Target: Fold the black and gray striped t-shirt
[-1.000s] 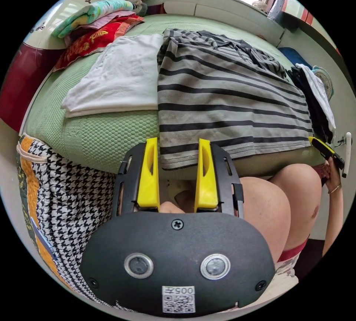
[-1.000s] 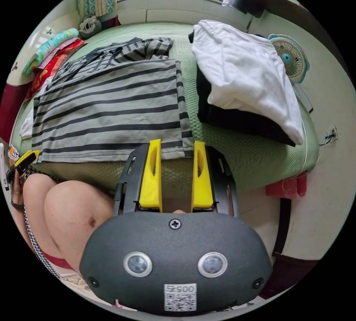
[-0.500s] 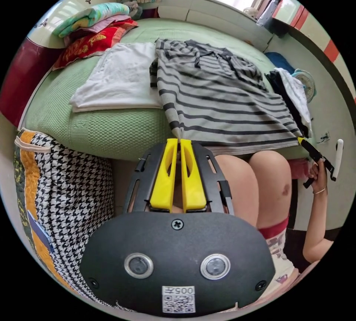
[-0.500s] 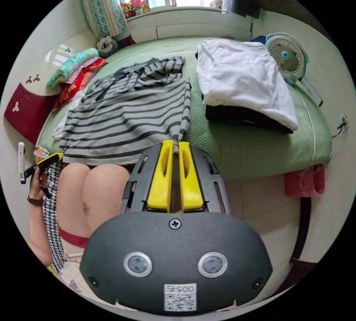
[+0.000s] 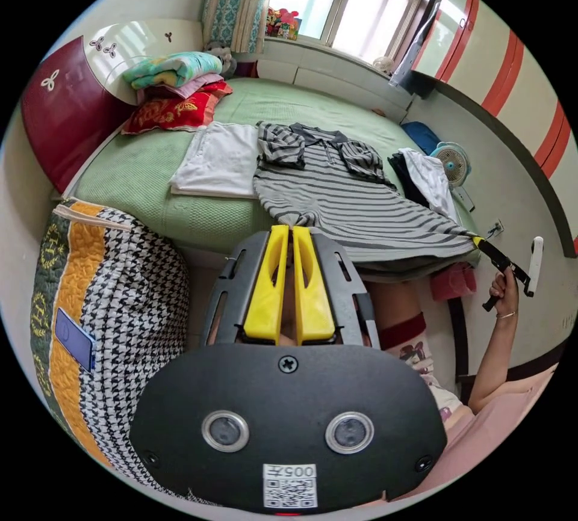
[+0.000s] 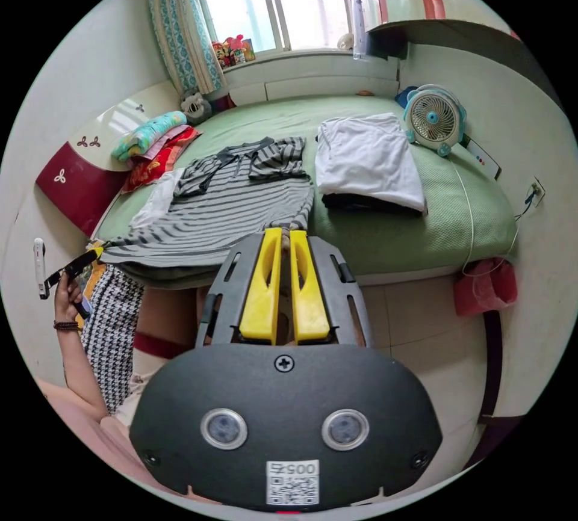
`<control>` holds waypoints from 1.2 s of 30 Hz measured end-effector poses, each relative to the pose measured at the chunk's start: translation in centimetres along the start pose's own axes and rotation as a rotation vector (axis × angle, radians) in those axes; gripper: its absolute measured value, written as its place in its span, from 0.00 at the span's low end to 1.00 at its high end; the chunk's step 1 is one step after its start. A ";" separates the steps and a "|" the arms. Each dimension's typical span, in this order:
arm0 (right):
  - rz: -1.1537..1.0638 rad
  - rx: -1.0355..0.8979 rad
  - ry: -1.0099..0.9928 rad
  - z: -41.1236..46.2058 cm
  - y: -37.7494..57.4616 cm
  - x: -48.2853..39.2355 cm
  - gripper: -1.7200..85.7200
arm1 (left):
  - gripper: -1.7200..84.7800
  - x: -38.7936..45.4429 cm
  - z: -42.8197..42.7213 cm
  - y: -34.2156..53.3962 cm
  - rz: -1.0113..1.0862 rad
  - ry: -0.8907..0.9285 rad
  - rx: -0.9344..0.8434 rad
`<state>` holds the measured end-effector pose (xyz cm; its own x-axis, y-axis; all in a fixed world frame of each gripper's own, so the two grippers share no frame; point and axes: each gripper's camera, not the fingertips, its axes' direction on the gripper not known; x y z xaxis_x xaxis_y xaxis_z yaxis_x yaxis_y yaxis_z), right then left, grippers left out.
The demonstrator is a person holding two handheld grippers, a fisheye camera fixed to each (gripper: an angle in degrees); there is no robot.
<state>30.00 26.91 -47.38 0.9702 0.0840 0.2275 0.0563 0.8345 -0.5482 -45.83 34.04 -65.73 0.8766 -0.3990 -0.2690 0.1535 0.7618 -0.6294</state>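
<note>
Left gripper view: left gripper [image 5: 288, 231] at frame centre, jaws pinched narrow on a hem corner of the striped t-shirt [image 5: 355, 208] spread on the green bed [image 5: 138, 172], and right gripper view: right gripper [image 6: 285, 235] at centre clamps the other hem corner, shirt [image 6: 229, 208] stretching left.

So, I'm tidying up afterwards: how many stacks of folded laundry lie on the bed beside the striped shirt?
2. A white folded piece lies by the striped t-shirt toward the pillows; a white-over-dark stack lies on its other side, near the fan.
</note>
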 end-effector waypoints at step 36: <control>0.045 0.030 0.013 -2.2 -6.7 0.7 0.01 | 0.03 1.0 -4.3 -12.2 0.077 -0.075 0.034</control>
<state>30.85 20.19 -45.34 0.9745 0.1147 0.1930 0.0060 0.8459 -0.5333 -48.79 22.16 -61.43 0.9179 -0.3003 -0.2595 0.0987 0.8059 -0.5837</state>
